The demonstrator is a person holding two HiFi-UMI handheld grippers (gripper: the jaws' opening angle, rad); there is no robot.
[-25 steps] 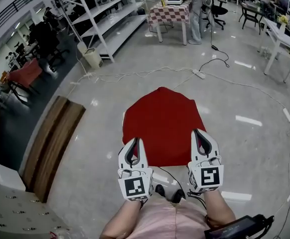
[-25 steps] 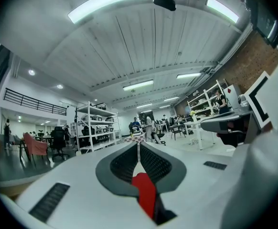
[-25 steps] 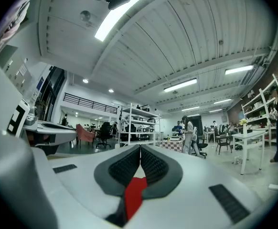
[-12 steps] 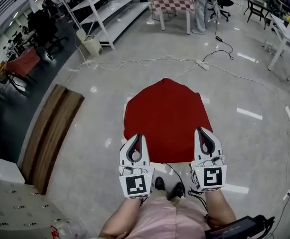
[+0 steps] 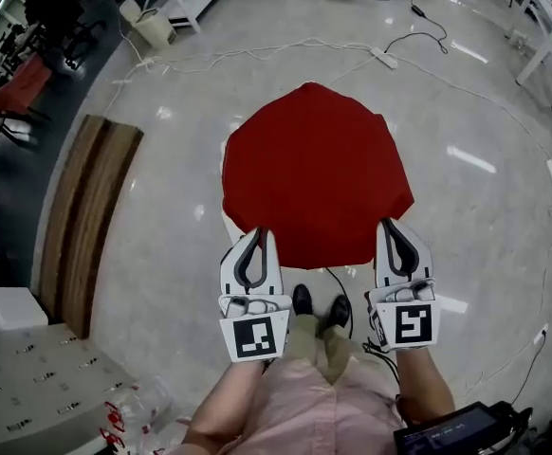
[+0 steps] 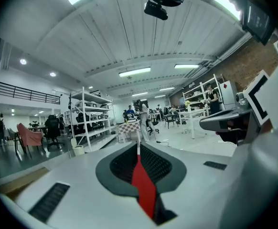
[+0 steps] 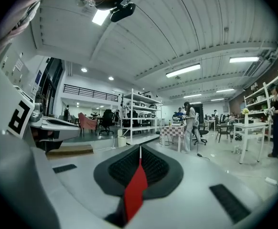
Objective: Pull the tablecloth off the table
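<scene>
A red tablecloth [image 5: 314, 173] billows out flat over the floor in front of me in the head view, held by its near edge. My left gripper [image 5: 257, 234] is shut on the cloth's near left corner, and my right gripper [image 5: 391, 224] is shut on its near right corner. In the left gripper view a strip of the red cloth [image 6: 144, 187] is pinched between the closed jaws of the left gripper [image 6: 138, 145]. The right gripper view shows the same: red cloth [image 7: 134, 191] clamped in the right gripper [image 7: 140, 150]. No table shows under the cloth.
A wooden board [image 5: 86, 211] lies on the grey floor to the left. White cables [image 5: 257, 55] run across the floor beyond the cloth. My shoes [image 5: 319, 306] stand below the cloth's edge. A checkered table [image 7: 173, 130] and white shelving [image 7: 139, 116] stand far ahead.
Both grippers have come down and toward me with the cloth. The red cloth has spread wider and flatter over the floor, and the head view has tipped further down.
</scene>
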